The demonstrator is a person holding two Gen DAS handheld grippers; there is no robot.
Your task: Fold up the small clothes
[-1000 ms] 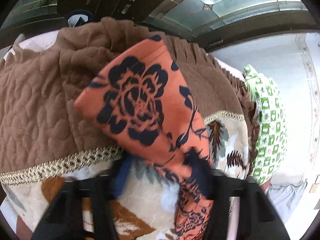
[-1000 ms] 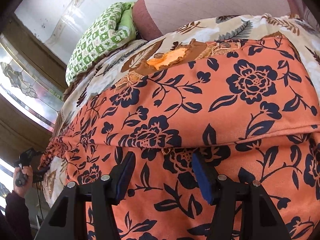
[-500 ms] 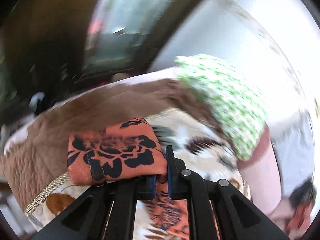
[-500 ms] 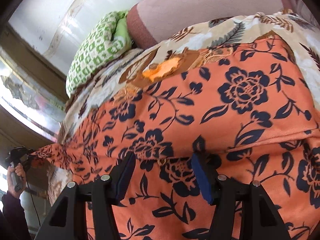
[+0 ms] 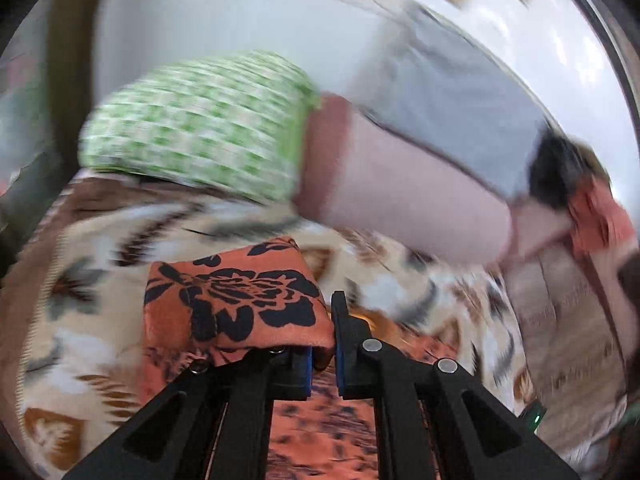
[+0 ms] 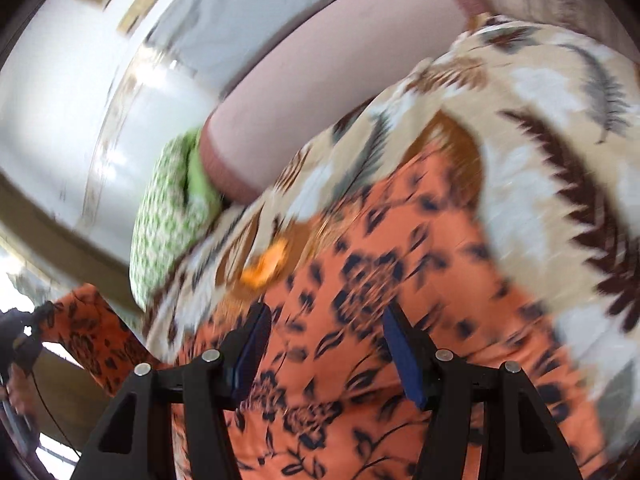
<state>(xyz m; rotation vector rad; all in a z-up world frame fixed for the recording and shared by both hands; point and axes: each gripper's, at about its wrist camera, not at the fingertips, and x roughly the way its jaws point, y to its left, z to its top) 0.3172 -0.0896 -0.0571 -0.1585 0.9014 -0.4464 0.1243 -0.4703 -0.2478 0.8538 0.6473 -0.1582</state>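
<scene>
Left hand-held gripper (image 5: 323, 354) pinching orange floral garment (image 5: 236, 304) edge – right hand-held gripper (image 6: 326, 344) jaws apart above it.

Motion blur smears the green pillow (image 5: 200, 128) and bedspread (image 6: 540, 128) patterns.

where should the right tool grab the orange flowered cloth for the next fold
Probably the near edge of the orange flowered cloth, coming in low from the front. It lies flat on the leaf-print blanket with no raised fold under the open right tool, so an edge pinch suits it. The left tool already pinches the far end.
</scene>
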